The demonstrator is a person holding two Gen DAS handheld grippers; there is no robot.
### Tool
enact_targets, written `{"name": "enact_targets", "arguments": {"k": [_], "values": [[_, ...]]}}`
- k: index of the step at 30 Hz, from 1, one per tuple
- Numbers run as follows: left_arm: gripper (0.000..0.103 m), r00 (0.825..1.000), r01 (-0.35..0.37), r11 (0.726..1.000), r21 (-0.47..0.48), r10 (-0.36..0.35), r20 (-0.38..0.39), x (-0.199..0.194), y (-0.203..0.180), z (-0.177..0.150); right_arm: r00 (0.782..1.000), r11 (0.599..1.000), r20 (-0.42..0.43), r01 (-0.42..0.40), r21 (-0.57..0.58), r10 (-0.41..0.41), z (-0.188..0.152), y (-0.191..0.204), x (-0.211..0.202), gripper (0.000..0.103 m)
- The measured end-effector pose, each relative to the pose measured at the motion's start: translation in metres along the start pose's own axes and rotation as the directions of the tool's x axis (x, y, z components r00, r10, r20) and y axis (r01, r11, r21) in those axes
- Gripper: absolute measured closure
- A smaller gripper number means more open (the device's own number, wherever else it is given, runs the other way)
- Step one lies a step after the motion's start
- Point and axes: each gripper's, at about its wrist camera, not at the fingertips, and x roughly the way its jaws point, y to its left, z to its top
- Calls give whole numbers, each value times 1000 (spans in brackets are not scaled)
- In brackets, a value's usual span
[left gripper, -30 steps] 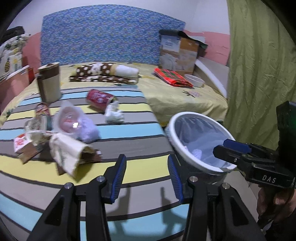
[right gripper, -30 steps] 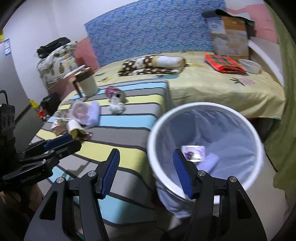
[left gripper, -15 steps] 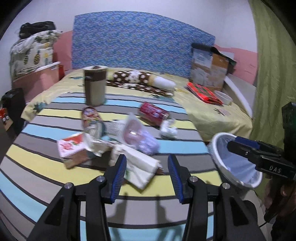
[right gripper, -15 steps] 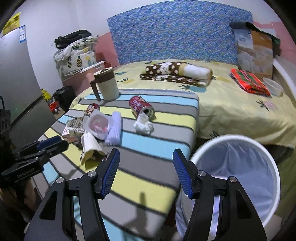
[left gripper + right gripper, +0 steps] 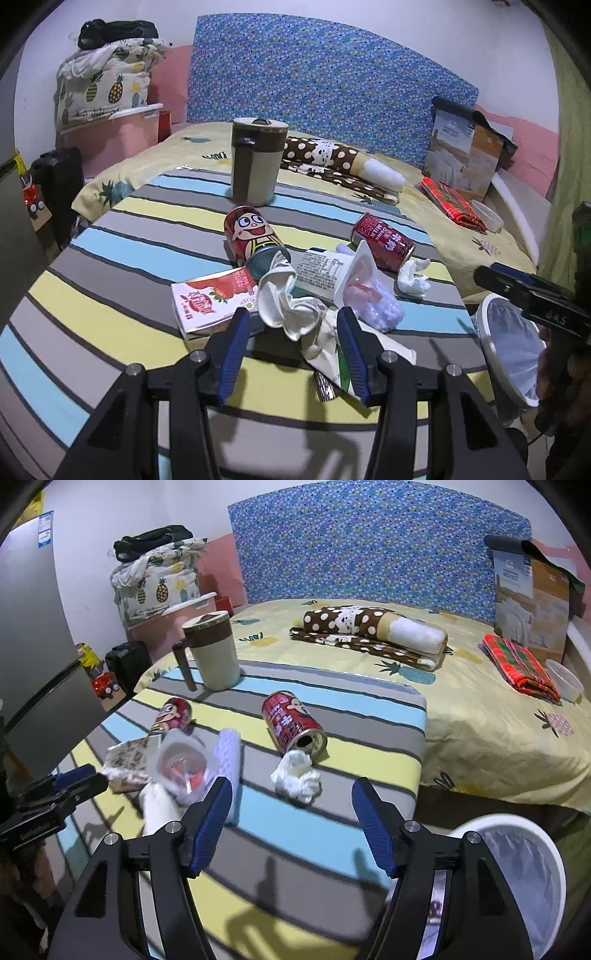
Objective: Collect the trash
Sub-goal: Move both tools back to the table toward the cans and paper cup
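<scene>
Both tools have swung away from the white bin at the bed's foot corner and back over the striped mat — a fresh pick looks next. The left tool, jaws opening and gripping nothing, hovers at the crumpled cream wrapper in the litter pile near the mat's front edge. The right tool, widening and empty, faces the tissue wad beside the tipped red can — trash not yet binned.

On the bed, the red can lying near the striped cover's right edge reads "MILK DRINK". Print on the white packet and juice carton is too small to read.
</scene>
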Motion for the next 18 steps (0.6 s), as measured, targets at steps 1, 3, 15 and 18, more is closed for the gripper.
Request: {"name": "enact_targets", "arguments": {"k": [1,3,15,18], "values": [[52,1000,4,1000,-3,-4,0,3,1,1,1000,1000,-4,4,-3,-4,3,-1,5,34],[52,1000,9,1000,-16,-9,-2,8,4,2,1000,1000,-11,7,-10,-7,8,-3,12,34],[52,999,34,997,-64,-36,-36,33,14,2,996,1000,-91,-17,-8,16,26,-14,69,34],[54,998,45,997,-61,-47,-42,37,14,0,993,1000,-114,-28,-9,27,29,-15,82,34]]}}
